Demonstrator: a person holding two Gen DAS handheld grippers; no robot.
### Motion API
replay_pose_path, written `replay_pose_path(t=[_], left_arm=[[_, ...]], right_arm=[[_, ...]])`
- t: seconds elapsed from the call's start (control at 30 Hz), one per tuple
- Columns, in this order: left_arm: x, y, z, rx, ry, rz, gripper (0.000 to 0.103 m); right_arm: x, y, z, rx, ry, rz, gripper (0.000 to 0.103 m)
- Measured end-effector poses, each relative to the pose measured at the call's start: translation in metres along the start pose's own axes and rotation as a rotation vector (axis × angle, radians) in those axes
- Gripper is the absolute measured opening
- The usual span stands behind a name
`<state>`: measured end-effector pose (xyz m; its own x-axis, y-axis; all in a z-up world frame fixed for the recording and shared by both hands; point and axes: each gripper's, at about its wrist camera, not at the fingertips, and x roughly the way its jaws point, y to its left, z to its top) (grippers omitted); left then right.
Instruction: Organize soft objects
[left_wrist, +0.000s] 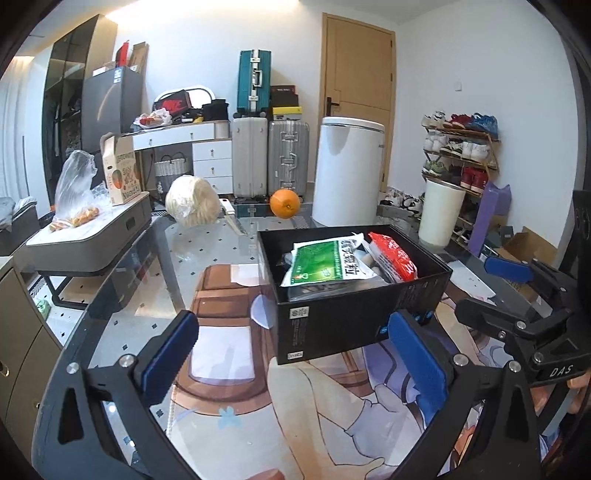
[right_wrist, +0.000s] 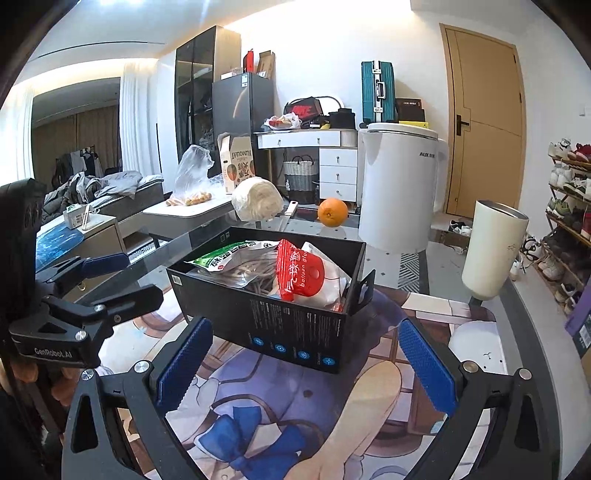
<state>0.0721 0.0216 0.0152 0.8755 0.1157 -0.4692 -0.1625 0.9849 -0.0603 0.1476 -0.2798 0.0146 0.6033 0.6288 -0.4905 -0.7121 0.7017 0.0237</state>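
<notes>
Two handheld grippers hang over a glass surface (left_wrist: 207, 236) covered in part by an illustrated mat (right_wrist: 258, 398), with a black cardboard box (left_wrist: 351, 317) standing on the mat between and just ahead of them. The left gripper (left_wrist: 295, 354) has its blue-padded fingers (left_wrist: 170, 354) spread wide and holds nothing; the right gripper (right_wrist: 303, 365) is likewise spread and empty, its fingers (right_wrist: 424, 369) bracketing the near wall of the box in its own view.

The soft goods already sit inside the box: a green-and-white packet (left_wrist: 325, 262) lies on top toward one end, a red-and-white pouch (right_wrist: 306, 277) (printed with the words "balloon glue") leans against the other end, and a clear bag of pale cords (right_wrist: 251, 280) is tucked beneath them. Packed this way, the flat packets lie over the bulkier bag, which likely keeps the load low inside the walls.

Beyond the box, on the same surface, rest a wrapped pale cabbage (left_wrist: 192, 201), an orange (left_wrist: 284, 204) and a knife (left_wrist: 232, 218) lying between them; a cream tumbler (right_wrist: 491, 251) stands well apart to the right. None of these touches the box.

With both pairs of fingers open and no loose soft item visible on the mat, the sorting appears close to finished. The grippers' flanking position suggests either a pause or readiness to shift the box itself.
</notes>
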Motion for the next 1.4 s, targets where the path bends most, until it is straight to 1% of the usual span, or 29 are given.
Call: replay_pose_path(t=[0.1, 0.13, 0.27, 0.43, 0.7, 1.0, 1.4], left_arm=[[-0.001, 0.002, 0.0, -0.009, -0.008, -0.01, 0.103], [0.0, 0.002, 0.0, -0.011, -0.005, -0.013, 0.103], [0.002, 0.003, 0.0, -0.019, 0.003, -0.004, 0.103], [-0.001, 0.005, 0.0, -0.026, -0.015, -0.006, 0.103], [0.001, 0.01, 0.0, -0.054, -0.003, -0.019, 0.103], [0.0, 0.004, -0.001, -0.03, -0.01, -0.009, 0.103], [-0.002, 0.005, -0.001, -0.032, -0.019, -0.001, 0.103]], right_arm=[[-0.002, 0.0, -0.001, 0.007, -0.003, -0.005, 0.102], [-0.003, 0.0, -0.002, 0.01, -0.009, -0.019, 0.102], [-0.008, 0.002, -0.002, -0.003, -0.03, -0.039, 0.102], [-0.007, 0.0, -0.002, 0.003, -0.021, -0.026, 0.102], [-0.01, 0.001, -0.002, 0.009, -0.035, -0.024, 0.102], [-0.011, 0.0, -0.003, 0.011, -0.033, -0.025, 0.102], [-0.009, -0.001, -0.003, 0.02, -0.027, -0.022, 0.102]])
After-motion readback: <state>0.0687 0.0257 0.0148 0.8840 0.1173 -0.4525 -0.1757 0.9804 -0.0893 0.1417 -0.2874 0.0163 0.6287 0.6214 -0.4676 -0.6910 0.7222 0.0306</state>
